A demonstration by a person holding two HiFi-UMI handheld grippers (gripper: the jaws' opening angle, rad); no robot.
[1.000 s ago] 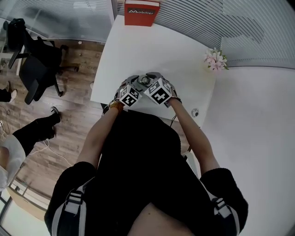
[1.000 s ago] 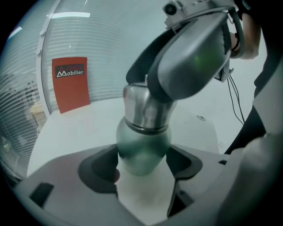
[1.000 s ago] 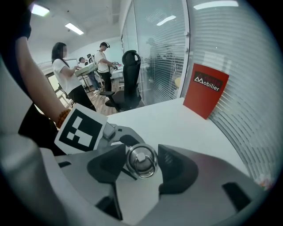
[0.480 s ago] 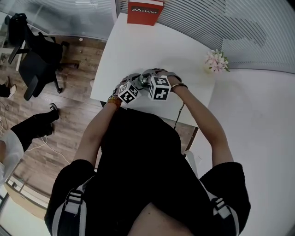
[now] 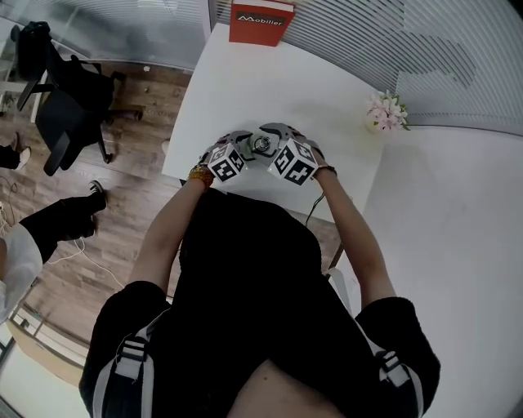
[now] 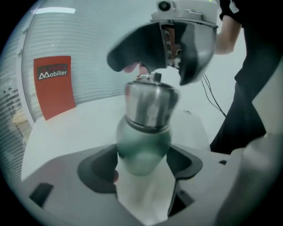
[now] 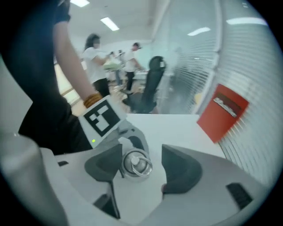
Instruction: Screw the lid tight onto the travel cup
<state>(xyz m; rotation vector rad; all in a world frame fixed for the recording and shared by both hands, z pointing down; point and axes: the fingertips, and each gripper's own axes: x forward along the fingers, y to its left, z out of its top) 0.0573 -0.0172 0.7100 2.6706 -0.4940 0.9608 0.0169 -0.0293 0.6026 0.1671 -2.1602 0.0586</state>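
White table: travel cup near its front edge, open room beyond.

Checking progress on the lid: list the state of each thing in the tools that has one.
Travel cup: clamped by its green body in the left tool.
Lid: seated on the travel cup; tightness cannot be told.
Left tool: shut on the travel cup.
Right tool: open, jaws just opened, standing around the lid.

One travel cup, two grippers, one red box, one flower posy
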